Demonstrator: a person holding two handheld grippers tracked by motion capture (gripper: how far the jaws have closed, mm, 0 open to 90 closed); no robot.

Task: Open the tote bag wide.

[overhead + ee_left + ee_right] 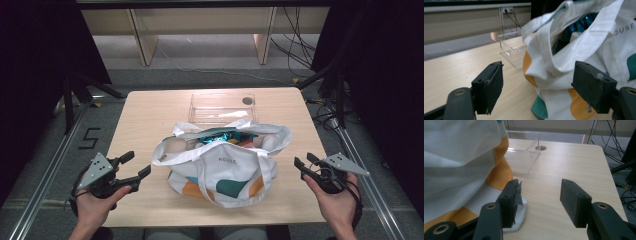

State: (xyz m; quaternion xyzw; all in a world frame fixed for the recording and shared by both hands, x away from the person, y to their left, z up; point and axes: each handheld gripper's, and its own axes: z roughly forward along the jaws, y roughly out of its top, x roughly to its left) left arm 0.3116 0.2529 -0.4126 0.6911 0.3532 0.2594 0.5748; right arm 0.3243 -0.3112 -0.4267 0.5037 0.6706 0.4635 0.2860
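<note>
A white tote bag (225, 172) with orange and teal patches and the word HOUSE stands in the middle of the table, its mouth open over a shiny teal packet (222, 135) and other items. My left gripper (139, 163) hovers open just left of the bag. In the left gripper view its jaws (539, 75) stand wide apart, and the bag's handle and rim (584, 45) lie beyond them. My right gripper (303, 162) is open to the right of the bag. In the right gripper view nothing is between its jaws (539, 188), and the bag (456, 157) is beside its left jaw.
A clear plastic tray (222, 107) lies behind the bag, seen also as the tray (514, 53) and the tray (524, 157). A round cable hole (247, 100) sits near the far edge of the wooden table (150, 115). Cables and shelving stand beyond the table.
</note>
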